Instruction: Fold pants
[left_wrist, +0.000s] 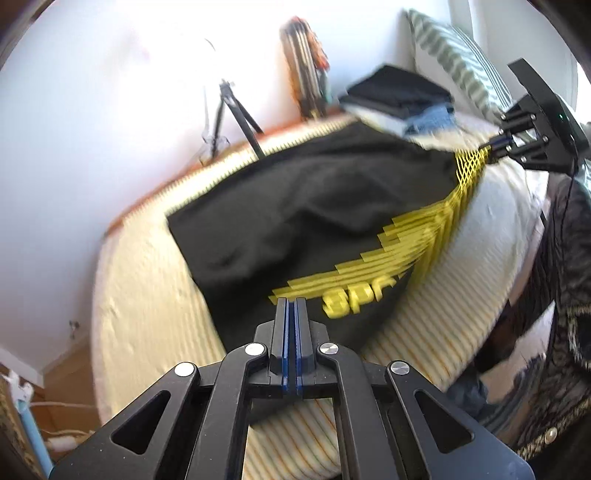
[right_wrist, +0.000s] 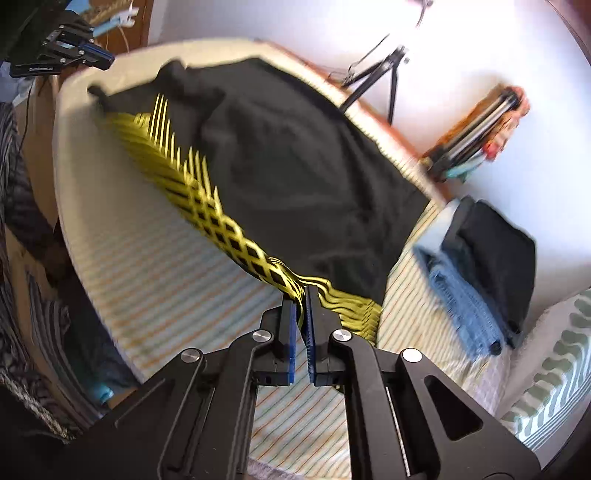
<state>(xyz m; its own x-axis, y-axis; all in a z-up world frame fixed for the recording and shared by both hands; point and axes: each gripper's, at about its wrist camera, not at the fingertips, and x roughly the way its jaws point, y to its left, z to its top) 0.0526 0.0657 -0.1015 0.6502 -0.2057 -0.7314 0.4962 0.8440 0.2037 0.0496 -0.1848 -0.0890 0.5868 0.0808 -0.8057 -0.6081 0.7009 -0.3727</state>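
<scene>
Both tools (left_wrist: 291, 306) (right_wrist: 302, 295) pinch pants (left_wrist: 295, 206) edge.

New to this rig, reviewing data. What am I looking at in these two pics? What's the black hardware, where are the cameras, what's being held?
No robot arm: a person holds two handheld grippers, each with a fisheye camera looking along its fingers. One picture is from the left gripper, the other from the right gripper. Black pants with a yellow pattern lie spread on a striped bed. The right gripper is shut on the patterned edge. The left is shut at the pants' other end; whether it pinches cloth is unclear. Folded clothes sit beside a pillow.
</scene>
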